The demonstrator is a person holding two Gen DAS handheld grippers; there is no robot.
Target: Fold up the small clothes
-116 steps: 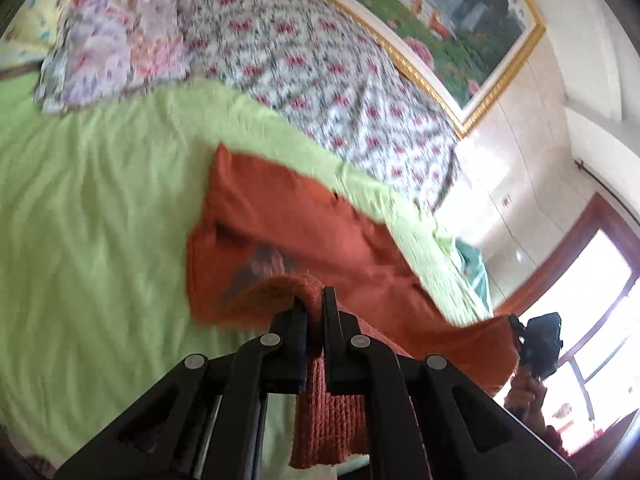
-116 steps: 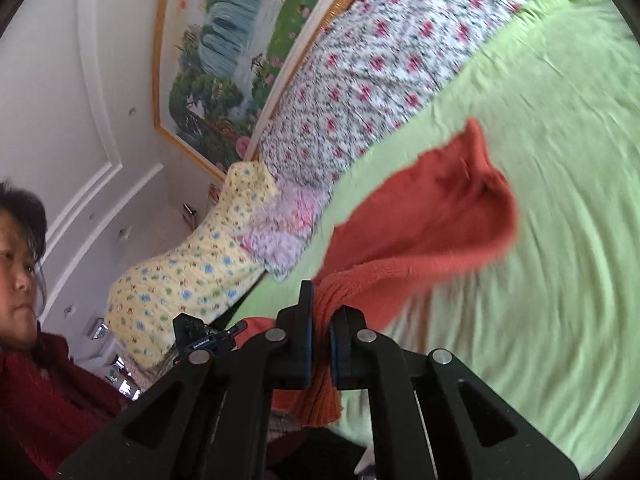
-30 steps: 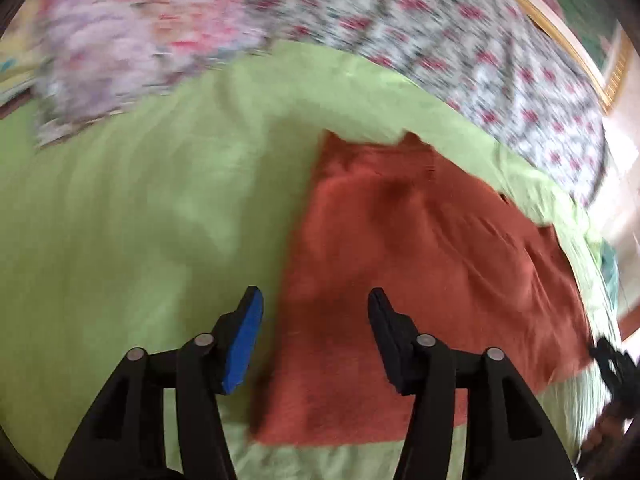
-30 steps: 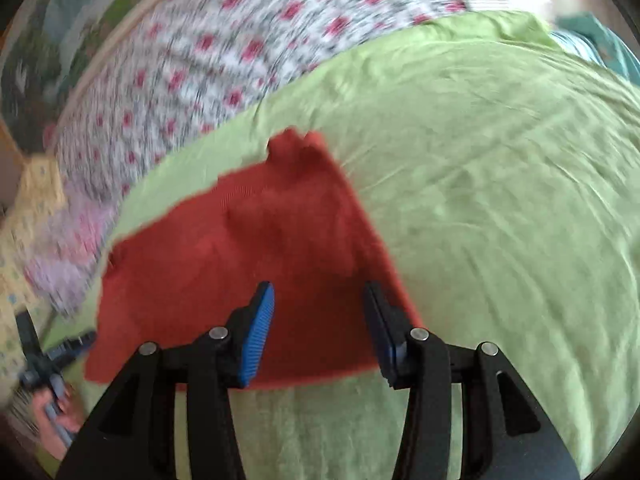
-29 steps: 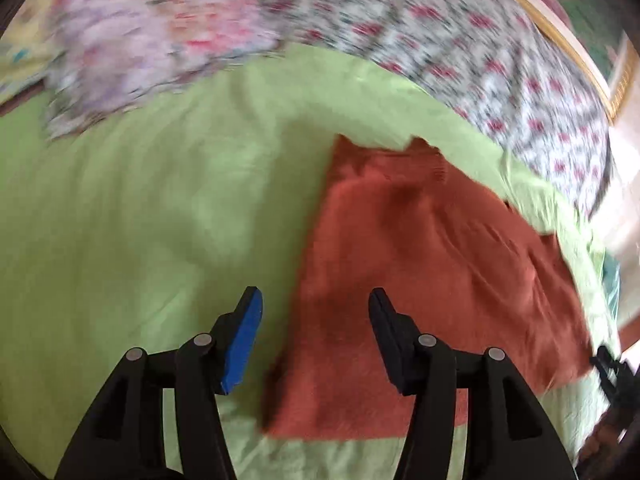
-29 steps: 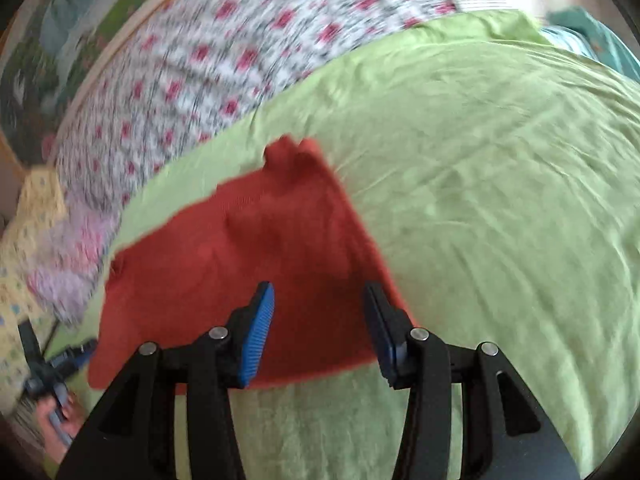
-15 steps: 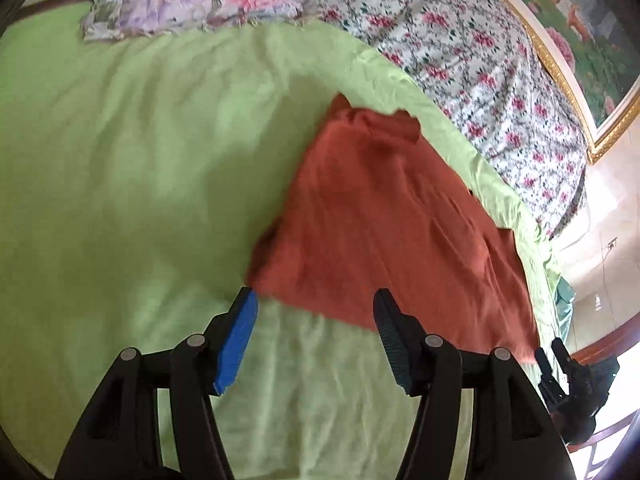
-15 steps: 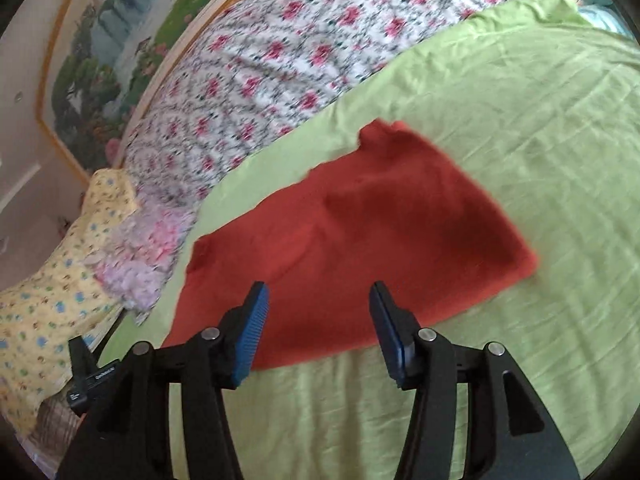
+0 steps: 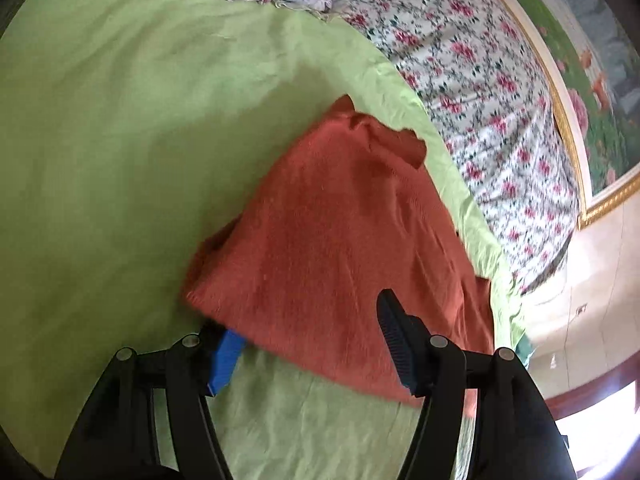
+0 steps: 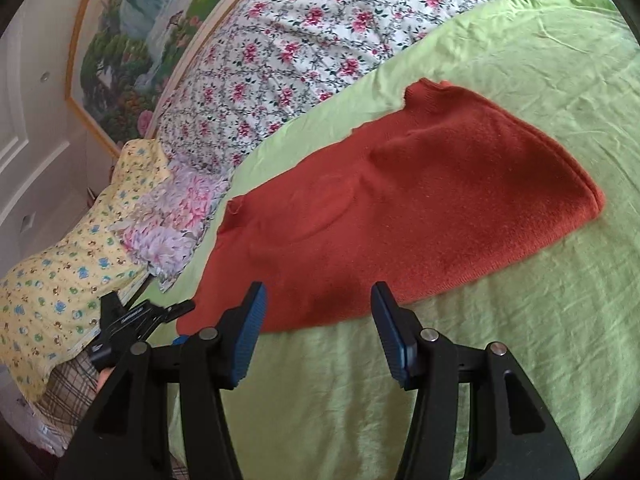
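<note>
Rust sweater (image 9: 340, 240) hides left claw (image 9: 310, 338) fingertip.

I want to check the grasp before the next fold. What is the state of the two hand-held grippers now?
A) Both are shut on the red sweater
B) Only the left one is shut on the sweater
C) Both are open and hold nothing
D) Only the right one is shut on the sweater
C: the left hand-held gripper and the right hand-held gripper both show spread fingers, and the red sweater lies loose on the green sheet.
</note>
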